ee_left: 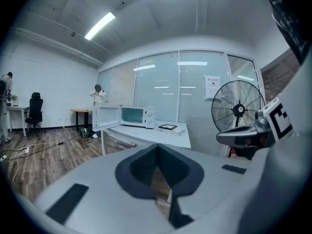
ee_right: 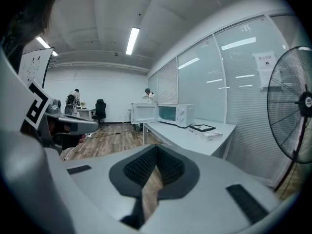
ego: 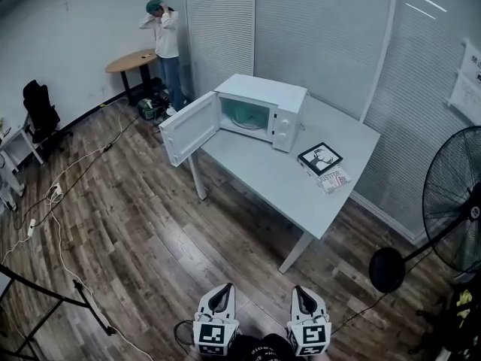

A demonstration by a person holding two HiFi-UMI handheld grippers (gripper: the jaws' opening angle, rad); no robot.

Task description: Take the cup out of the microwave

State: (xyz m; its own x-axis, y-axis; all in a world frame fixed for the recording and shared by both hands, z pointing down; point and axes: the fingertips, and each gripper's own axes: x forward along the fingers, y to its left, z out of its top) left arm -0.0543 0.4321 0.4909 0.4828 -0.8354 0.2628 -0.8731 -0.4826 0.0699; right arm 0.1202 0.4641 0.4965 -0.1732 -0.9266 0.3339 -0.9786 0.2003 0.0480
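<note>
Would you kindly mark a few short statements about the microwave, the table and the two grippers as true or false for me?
1. The microwave has its door open. True.
2. The microwave stands on the floor. False: it stands on the table.
3. The left gripper and the right gripper are both shut and empty. True.
4. In the head view, the fan stands left of the table. False: it stands to the table's right.
5. The right gripper reaches into the microwave. False: it is well short of the table.

White microwave [ego: 279, 105] on grey table [ego: 279, 189], door [ego: 188, 128] swung open, book stack [ego: 323, 166] near it, fan [ego: 453, 200] far right, left gripper [ego: 219, 295] and right gripper [ego: 304, 298] at bottom
</note>
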